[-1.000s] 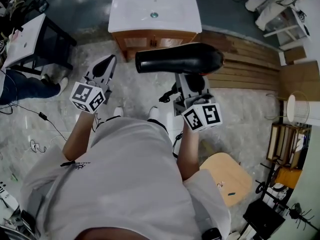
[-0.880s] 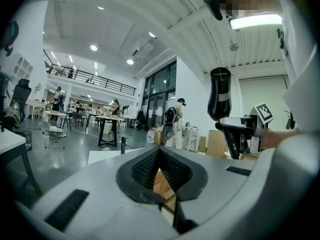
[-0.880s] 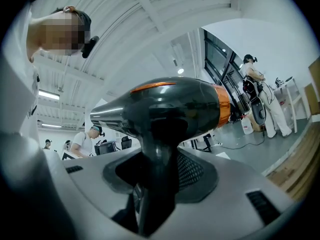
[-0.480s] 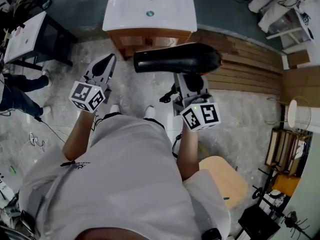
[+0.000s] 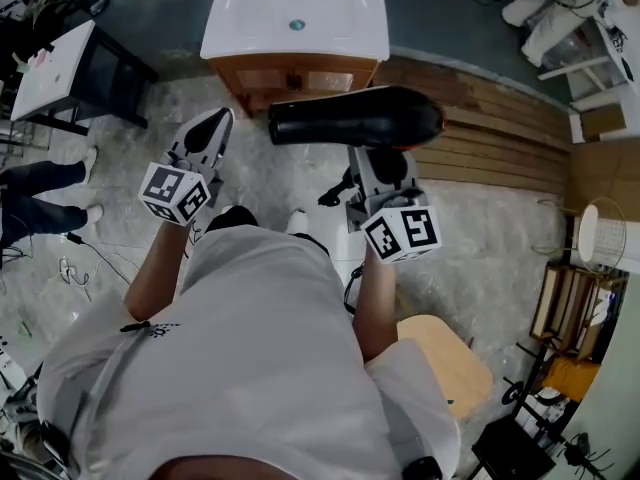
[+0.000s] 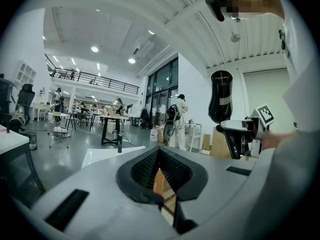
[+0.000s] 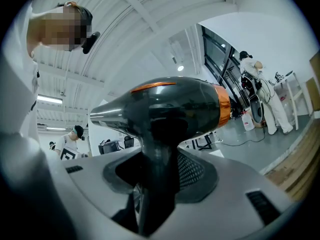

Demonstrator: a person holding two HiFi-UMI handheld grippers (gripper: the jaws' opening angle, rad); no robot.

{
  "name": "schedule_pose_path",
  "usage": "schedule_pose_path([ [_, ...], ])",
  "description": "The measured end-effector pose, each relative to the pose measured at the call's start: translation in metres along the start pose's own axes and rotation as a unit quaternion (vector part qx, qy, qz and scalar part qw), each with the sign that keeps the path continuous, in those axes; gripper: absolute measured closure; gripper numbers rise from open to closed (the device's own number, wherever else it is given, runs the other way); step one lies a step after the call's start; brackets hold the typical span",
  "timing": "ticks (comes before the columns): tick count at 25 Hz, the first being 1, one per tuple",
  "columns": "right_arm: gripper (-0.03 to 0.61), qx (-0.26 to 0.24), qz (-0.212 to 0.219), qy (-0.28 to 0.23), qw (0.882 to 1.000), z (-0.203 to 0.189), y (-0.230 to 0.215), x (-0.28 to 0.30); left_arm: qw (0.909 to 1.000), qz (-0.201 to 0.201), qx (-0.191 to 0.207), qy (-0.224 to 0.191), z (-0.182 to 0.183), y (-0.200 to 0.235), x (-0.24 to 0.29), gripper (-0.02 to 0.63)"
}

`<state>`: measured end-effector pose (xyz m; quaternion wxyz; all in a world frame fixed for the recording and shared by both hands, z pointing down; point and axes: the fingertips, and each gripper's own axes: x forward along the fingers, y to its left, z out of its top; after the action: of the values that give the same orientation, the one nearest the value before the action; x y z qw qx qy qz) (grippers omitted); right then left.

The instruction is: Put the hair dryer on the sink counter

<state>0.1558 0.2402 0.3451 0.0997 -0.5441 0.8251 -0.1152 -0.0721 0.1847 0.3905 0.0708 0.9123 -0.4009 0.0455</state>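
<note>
A black hair dryer (image 5: 355, 118) with an orange ring lies level in the air, nozzle to the left. My right gripper (image 5: 385, 163) is shut on its handle from below. In the right gripper view the handle (image 7: 157, 149) fills the gap between the jaws of that gripper (image 7: 160, 169), under the dryer's body (image 7: 165, 109). My left gripper (image 5: 205, 133) hovers to the left of the nozzle, shut and holding nothing; its own view shows its jaws (image 6: 162, 176) with nothing in them. The white sink counter (image 5: 250, 28) on a wooden cabinet stands on the floor ahead, beyond the dryer.
A white-topped table on a black frame (image 5: 55, 68) stands at the left, with a bystander's legs (image 5: 40, 183) beside it. Wooden planks (image 5: 490, 138) lie to the right of the sink. A round wooden stool (image 5: 445, 368) is behind my right arm. Cables trail on the floor at left.
The sink counter has drifted slightly left and up in the head view, and the bystander's legs have moved left. Both grippers and the dryer keep their places.
</note>
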Motion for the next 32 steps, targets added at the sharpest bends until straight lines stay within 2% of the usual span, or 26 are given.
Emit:
schedule_pose_path([
  [8, 0.402, -0.001, -0.005, 0.004, 1.000, 0.000, -0.016, -0.009, 1.0000, -0.003, -0.001, 0.009, -0.005, -0.011, 0.010, 0.611],
  [16, 0.402, -0.001, -0.008, 0.000, 1.000, 0.004, -0.025, 0.003, 0.9999, -0.006, -0.010, 0.009, -0.004, 0.001, 0.027, 0.611],
  [24, 0.402, -0.027, -0.024, 0.010, 0.999, 0.000, -0.039, 0.033, 0.9993, -0.024, -0.030, -0.005, 0.003, 0.019, 0.067, 0.611],
  [32, 0.402, -0.039, -0.050, 0.016, 0.998, 0.004, -0.073, 0.078, 0.9991, -0.031, -0.028, -0.001, 0.007, 0.052, 0.121, 0.612],
])
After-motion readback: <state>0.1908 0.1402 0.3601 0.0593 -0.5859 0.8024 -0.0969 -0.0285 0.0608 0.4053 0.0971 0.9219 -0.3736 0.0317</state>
